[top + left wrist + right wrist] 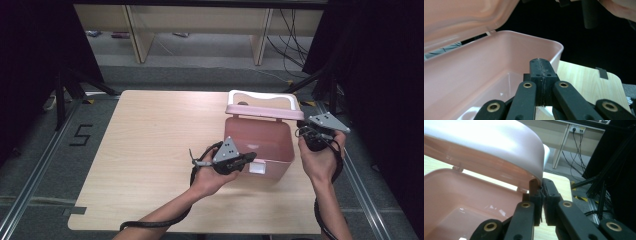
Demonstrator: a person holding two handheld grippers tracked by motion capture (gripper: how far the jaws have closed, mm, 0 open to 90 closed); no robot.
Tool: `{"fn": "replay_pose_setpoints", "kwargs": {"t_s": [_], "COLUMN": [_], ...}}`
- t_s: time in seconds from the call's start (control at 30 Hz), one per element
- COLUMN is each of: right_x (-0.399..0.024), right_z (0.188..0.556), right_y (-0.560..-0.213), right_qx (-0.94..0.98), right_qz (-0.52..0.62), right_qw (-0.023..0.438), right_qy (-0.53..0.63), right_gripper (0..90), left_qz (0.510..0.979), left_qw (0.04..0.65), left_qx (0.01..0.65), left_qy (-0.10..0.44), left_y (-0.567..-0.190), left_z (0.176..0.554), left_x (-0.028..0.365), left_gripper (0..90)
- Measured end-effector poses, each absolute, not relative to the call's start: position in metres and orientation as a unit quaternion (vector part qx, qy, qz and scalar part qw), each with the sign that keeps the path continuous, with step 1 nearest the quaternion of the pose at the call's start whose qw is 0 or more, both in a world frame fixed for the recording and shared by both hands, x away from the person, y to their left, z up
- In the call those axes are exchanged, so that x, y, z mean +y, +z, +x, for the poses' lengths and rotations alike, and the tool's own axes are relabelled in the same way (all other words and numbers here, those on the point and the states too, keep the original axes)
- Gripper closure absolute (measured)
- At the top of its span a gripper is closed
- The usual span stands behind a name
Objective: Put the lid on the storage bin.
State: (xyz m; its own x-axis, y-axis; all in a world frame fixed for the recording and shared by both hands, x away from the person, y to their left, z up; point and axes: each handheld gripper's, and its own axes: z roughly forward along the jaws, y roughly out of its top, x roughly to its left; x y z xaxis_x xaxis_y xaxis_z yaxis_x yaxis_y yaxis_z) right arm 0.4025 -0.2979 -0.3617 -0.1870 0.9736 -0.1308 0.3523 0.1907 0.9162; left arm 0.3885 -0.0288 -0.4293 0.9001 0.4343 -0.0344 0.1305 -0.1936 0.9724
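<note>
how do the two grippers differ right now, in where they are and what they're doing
The left gripper sits at the pink box's near front wall, jaws shut on nothing; the right gripper is at the box's right side, clamped on the raised lid's edge. Both have black jaws and a grey plate on top.

Pale wooden table (150, 165), floor marking "5" (81, 134), wooden shelving (200, 30), cables (290, 45) behind.

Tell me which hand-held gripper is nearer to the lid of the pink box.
Right. The right hand-held gripper pinches the lid at its edge. The left hand-held gripper is shut at the front wall of the pink box, apart from the lid.
</note>
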Motion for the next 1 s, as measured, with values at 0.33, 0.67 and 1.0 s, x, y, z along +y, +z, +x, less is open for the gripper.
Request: {"fn": "replay_pose_setpoints", "kwargs": {"t_s": [0.33, 0.67, 1.0], "right_x": [-0.297, -0.299, -0.299], "right_z": [0.399, 0.397, 0.393], "right_y": [-0.364, -0.366, -0.370], "right_qx": [0.656, 0.664, 0.660], "right_qz": [0.507, 0.499, 0.505], "right_qw": [0.395, 0.395, 0.389], "right_qy": [0.395, 0.393, 0.397], "right_gripper": [87.2, 87.0, 86.4], "left_qz": [0.747, 0.734, 0.725], "left_qw": [0.617, 0.624, 0.629], "left_qx": [0.206, 0.223, 0.228], "left_qy": [0.137, 0.152, 0.163], "left_y": [-0.416, -0.401, -0.396], "left_z": [0.399, 0.412, 0.416], "left_x": [-0.017, -0.004, 0.003], "left_gripper": [89.7, 89.8, 89.7]}}
